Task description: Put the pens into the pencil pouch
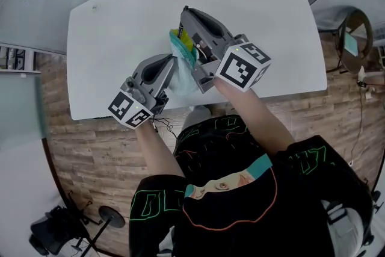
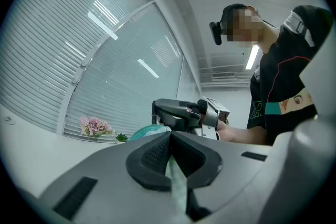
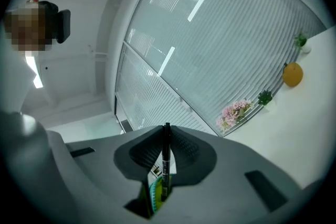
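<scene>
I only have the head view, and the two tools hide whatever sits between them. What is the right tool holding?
Observer: A black pen. The right tool is shut on it, and the pen stands along the jaws.
Operator: And the left tool, does it have anything?
Observer: Yes. The left tool is shut on a thin fold of the pouch.
Operator: How near is the pen to the opening?
Observer: In the right gripper view, the pen's lower end is down at the pouch's teal rim, apparently just inside it.
</scene>
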